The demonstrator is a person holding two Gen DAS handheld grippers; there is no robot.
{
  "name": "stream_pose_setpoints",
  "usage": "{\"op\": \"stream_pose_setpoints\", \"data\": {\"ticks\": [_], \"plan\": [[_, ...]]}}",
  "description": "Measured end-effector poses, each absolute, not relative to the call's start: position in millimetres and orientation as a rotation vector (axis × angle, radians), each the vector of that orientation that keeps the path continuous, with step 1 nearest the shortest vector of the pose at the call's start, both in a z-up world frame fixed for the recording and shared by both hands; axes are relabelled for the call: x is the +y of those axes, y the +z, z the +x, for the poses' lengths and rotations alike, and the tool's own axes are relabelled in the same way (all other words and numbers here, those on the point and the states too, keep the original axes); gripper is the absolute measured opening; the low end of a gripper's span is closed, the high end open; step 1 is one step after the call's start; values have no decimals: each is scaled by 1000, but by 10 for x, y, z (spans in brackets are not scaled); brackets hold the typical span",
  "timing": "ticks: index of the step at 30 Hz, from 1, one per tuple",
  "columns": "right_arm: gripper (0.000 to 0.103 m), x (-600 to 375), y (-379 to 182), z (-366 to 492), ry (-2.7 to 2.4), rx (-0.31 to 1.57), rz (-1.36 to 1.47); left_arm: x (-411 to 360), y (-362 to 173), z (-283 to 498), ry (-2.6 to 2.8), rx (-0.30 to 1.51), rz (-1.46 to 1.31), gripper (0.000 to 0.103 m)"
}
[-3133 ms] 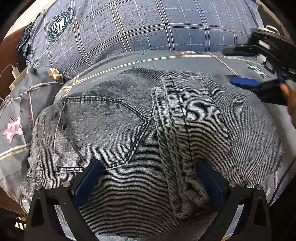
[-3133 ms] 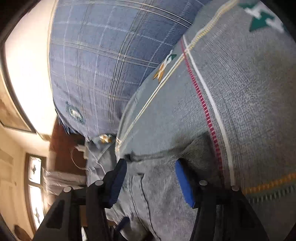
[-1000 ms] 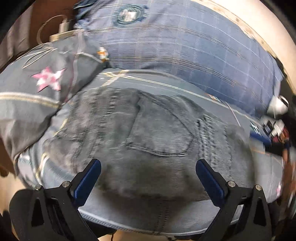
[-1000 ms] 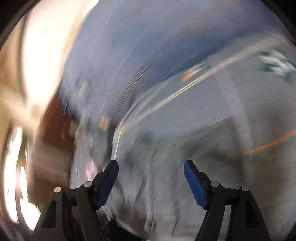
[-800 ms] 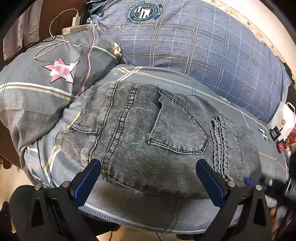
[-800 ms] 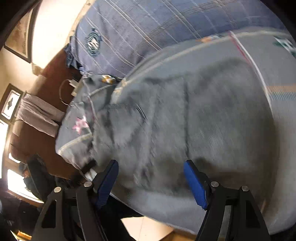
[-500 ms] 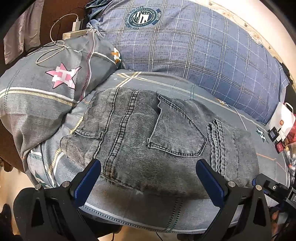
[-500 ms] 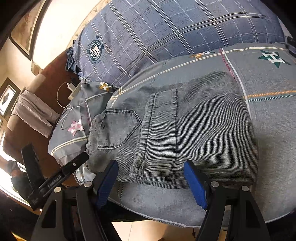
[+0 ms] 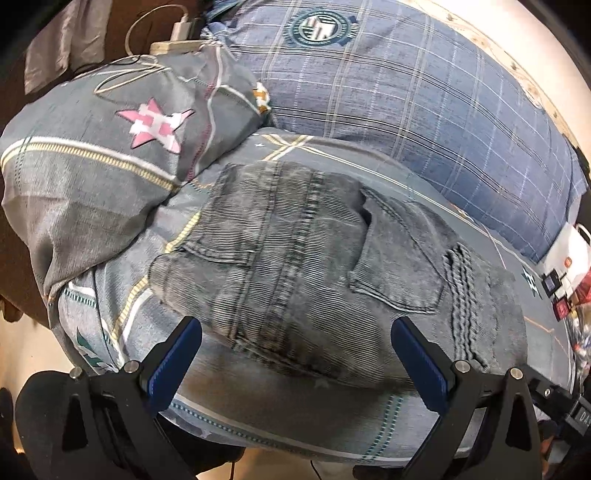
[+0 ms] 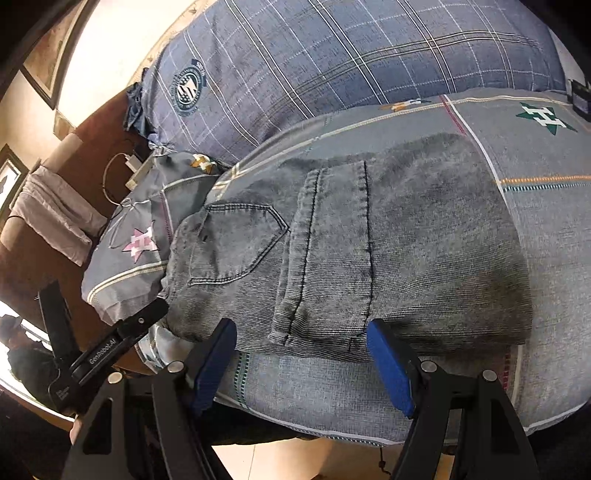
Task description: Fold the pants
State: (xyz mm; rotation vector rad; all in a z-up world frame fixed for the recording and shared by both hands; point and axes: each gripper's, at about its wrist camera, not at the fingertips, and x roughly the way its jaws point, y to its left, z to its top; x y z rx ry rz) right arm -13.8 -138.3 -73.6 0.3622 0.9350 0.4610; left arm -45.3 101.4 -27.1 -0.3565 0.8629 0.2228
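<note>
The grey denim pants (image 9: 314, 273) lie folded into a compact stack on the grey patterned bedsheet (image 9: 280, 413), back pocket up. They also show in the right wrist view (image 10: 369, 251). My left gripper (image 9: 295, 365) is open and empty, held back off the near edge of the pants. My right gripper (image 10: 301, 363) is open and empty, just in front of the pants' near edge. The left gripper's body (image 10: 110, 343) shows at the lower left of the right wrist view.
A blue plaid pillow (image 9: 406, 96) lies behind the pants. A grey star-print pillow (image 9: 110, 155) sits at the left. A charger and cable (image 9: 173, 33) lie on the brown headboard side. Small items and a white bag (image 9: 565, 262) are at the right. The bed edge and floor (image 10: 288, 458) are below.
Both grippers have drawn back from the folded pants and hover open off the near edge. The pants stay flat on the bed.
</note>
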Motion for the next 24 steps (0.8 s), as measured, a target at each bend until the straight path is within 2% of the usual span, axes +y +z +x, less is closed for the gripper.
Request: {"op": "stream_pose_setpoints", "data": {"ticks": [11, 15, 21, 24], "plan": [[76, -1386, -593, 171, 428, 909, 332, 1253, -372, -442, 297, 822, -405, 102], [76, -1414, -701, 238, 412, 933, 407, 1195, -346, -452, 296, 797, -387, 102], [76, -1567, -881, -262, 329, 900, 412, 824, -222, -480, 203, 722, -289, 102], [76, -1751, -832, -647, 182, 769, 348, 558, -199, -422, 131, 721, -244, 102]]}}
